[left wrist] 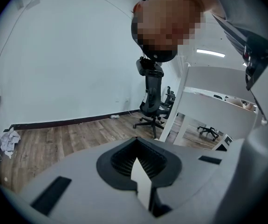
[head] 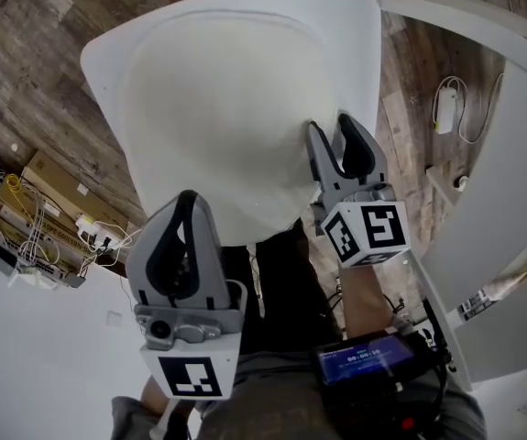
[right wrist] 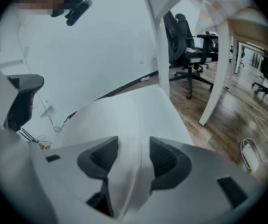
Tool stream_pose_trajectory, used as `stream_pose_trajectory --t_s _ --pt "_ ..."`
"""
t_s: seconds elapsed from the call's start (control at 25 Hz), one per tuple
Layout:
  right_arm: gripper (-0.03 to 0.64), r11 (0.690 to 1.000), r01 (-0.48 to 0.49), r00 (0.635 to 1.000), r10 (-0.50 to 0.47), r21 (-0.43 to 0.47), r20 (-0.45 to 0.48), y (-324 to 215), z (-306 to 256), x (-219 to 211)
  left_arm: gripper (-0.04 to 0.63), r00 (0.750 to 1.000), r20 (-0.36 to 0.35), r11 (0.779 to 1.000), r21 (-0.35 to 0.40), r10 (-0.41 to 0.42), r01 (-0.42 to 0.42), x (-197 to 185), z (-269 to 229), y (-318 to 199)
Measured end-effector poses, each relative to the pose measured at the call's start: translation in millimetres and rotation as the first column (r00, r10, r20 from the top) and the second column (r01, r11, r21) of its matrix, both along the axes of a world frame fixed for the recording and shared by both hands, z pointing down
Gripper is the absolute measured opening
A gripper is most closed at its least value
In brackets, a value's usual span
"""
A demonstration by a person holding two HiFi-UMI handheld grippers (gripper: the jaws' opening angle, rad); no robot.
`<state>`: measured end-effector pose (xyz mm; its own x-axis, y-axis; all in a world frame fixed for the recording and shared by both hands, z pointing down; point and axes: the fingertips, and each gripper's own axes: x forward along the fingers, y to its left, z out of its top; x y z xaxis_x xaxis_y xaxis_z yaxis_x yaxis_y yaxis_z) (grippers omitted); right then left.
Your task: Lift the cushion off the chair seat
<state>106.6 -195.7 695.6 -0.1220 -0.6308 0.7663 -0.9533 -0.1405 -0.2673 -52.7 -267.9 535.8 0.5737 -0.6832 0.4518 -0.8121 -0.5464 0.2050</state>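
A white cushion [head: 226, 108] covers the white chair seat [head: 359, 16] in the upper middle of the head view. My right gripper [head: 329, 126] stands at the cushion's right edge, pointing steeply down. In the right gripper view its jaws [right wrist: 134, 146] are apart and a raised fold of the cushion [right wrist: 124, 113] runs between the dark pads, which do not clearly press on it. My left gripper [head: 188, 200] hangs off the cushion's near left corner, its fingers together with nothing held. The left gripper view [left wrist: 137, 143] faces away across the room.
A white desk [head: 510, 163] curves along the right, with a power strip and cable [head: 446, 108] on the wooden floor under it. Cardboard boxes and cables [head: 43, 209] lie at the left. Black office chairs [right wrist: 185, 45] and a desk leg [right wrist: 220, 73] stand beyond the seat.
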Motion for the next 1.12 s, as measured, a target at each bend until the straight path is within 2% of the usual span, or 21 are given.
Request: stream_pose_trajectory --t_s 0.16,0.28,0.36,0.48,0.56,0.6,0.72,0.88,1.12 --pt "0.24 1.0 0.01 1.0 -0.01 -0.012 0.002 -2 1 -2 0.006 1.0 -0.002 1.0 -0.006 -0.004 0.004 -2 3 1" --pt "0.228 0.998 0.055 0.998 -0.054 -0.04 0.028 -4 1 -8 0.006 1.0 -0.002 1.0 -0.016 -0.009 0.009 -3 6 2" --pt "0.151 0.995 0.088 0.994 -0.085 -0.047 0.065 -5 2 -17 0.006 1.0 -0.004 1.0 -0.018 -0.01 0.01 -4 7 2" --pt "0.104 0.994 0.098 0.993 -0.095 -0.037 0.07 -6 0 -22 0.006 1.0 -0.006 1.0 -0.013 -0.011 0.011 -4 5 2" --pt "0.036 0.995 0.097 0.993 -0.096 -0.018 0.072 -6 -3 -20 0.006 1.0 -0.002 1.0 -0.01 -0.013 0.013 -6 4 2" --pt "0.026 0.995 0.098 0.992 -0.097 -0.007 0.075 -6 -5 -21 0.006 1.0 0.001 1.0 -0.011 -0.014 0.014 -7 4 2" --pt "0.021 0.995 0.095 0.992 -0.096 0.026 0.076 -6 -13 -22 0.006 1.0 -0.001 1.0 -0.008 -0.02 0.02 -8 -1 4" --pt "0.02 0.989 0.121 0.992 -0.124 0.084 0.03 -11 -34 -28 0.006 1.0 -0.008 1.0 0.01 -0.024 0.024 -9 -13 3" --pt "0.018 0.964 0.189 0.982 -0.189 0.189 -0.019 -21 -86 -45 0.006 0.999 -0.016 0.998 0.041 -0.039 0.039 -10 -42 4"
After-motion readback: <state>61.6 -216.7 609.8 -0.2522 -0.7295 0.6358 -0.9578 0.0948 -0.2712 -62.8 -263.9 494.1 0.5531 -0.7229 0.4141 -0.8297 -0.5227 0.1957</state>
